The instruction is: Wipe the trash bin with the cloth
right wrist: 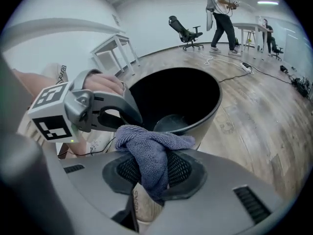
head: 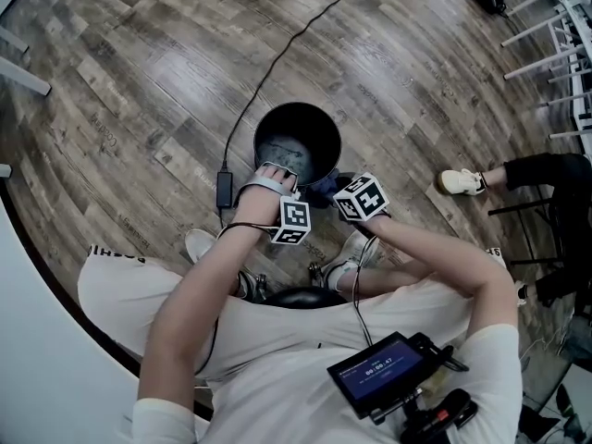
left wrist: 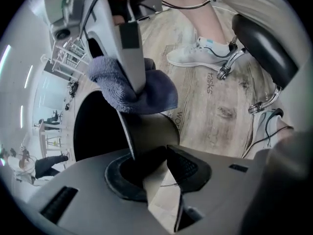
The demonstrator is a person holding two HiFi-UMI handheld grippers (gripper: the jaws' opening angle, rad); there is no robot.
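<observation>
Above wooden floor (head: 139, 81), right claw (right wrist: 154, 176) pinches cloth (right wrist: 146, 141) beside trash bin (right wrist: 208, 124); left claw (left wrist: 152, 173) clamps its rim (left wrist: 125, 131).

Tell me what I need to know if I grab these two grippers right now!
Left gripper: clamped on the rim of the trash bin, steadying it.
Right gripper: pinching the blue cloth, held at the bin's near rim.
Bin: upright on the wood floor.
Done: both grips are set; how much is already wiped can't be told.
Left: probably rub the cloth over the rim and walls while the bin is held steady.
</observation>
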